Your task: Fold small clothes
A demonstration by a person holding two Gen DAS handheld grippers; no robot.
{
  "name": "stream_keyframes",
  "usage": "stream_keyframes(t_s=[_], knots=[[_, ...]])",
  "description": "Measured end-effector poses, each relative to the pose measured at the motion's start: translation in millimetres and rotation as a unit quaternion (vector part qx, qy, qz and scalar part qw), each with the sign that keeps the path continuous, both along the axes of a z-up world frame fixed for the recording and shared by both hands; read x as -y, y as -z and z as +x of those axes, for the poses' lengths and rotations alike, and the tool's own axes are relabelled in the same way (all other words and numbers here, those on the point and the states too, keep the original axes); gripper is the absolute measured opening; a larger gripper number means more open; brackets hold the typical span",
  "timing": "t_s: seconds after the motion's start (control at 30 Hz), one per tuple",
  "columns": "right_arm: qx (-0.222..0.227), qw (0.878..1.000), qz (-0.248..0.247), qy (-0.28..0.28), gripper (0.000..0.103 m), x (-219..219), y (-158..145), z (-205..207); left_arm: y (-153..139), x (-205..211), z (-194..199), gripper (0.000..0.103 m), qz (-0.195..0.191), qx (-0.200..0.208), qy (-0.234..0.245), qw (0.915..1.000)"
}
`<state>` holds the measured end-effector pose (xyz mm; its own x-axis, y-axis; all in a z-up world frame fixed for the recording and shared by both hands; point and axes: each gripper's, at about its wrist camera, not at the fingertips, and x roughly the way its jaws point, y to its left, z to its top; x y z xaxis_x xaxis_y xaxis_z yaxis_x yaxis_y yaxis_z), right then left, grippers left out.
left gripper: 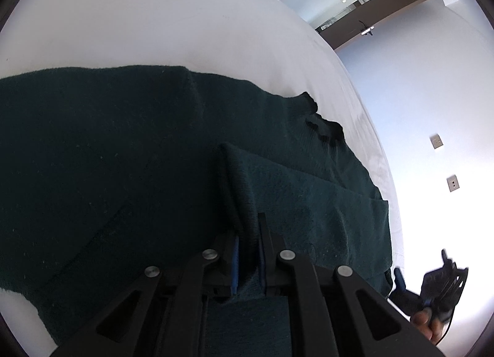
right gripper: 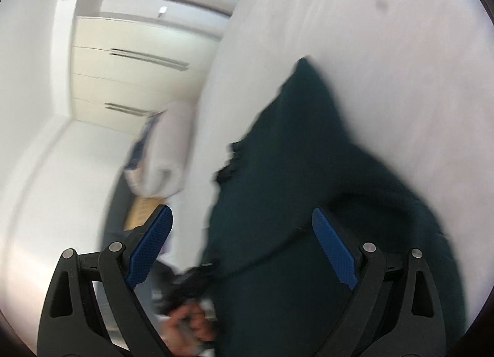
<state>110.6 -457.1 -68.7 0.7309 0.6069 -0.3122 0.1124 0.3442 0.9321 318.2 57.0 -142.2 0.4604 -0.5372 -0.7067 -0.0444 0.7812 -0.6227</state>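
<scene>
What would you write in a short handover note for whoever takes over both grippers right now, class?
Left gripper: shut on a folded edge of the dark green sweater.
Right gripper: open, empty, above the sweater; its view is blurred.
Sweater lies spread on the white bed, collar toward the bed's edge.
Done: one part is folded over the body.
Left: lay down the pinched fold, then probably fold the rest and smooth it.

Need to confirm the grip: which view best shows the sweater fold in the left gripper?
Left wrist: the left gripper is shut on a fold of the dark green sweater, sharply. Right wrist shows the sweater blurred, not that pinch.
</scene>
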Motion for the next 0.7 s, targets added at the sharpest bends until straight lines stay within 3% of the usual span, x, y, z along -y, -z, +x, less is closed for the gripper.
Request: stream_keyframes(t_s=[0.07, 0.2, 0.37, 0.5, 0.63, 0.7], knots=[[0.008, 0.999, 0.024, -0.020, 0.093, 1, 3, 15, 2, -2, 0, 0.010, -0.005, -0.001, 0.000, 1.0000], [-0.027, 0.999, 0.017, -0.008, 0.093, 15, 20, 51, 2, -1, 3, 0.010, -0.004, 0.002, 0.004, 1.0000], [-0.050, 0.996, 0.078, 0.010, 0.094, 38, 27, 77, 2, -2, 4, 0.010, -0.004, 0.011, 0.010, 0.9999], [-0.049, 0.998, 0.033, 0.028, 0.095, 48, 5, 87, 6, -5, 4, 0.010, -0.010, 0.021, 0.008, 0.9997], [-0.103, 0.995, -0.008, -0.005, 0.095, 44, 17, 124, 7, -9, 2, 0.010, -0.015, 0.033, 0.008, 0.9993], [-0.106, 0.994, -0.026, -0.016, 0.095, 42, 20, 130, 7, -11, 1, 0.011, -0.020, 0.035, 0.009, 0.9991]])
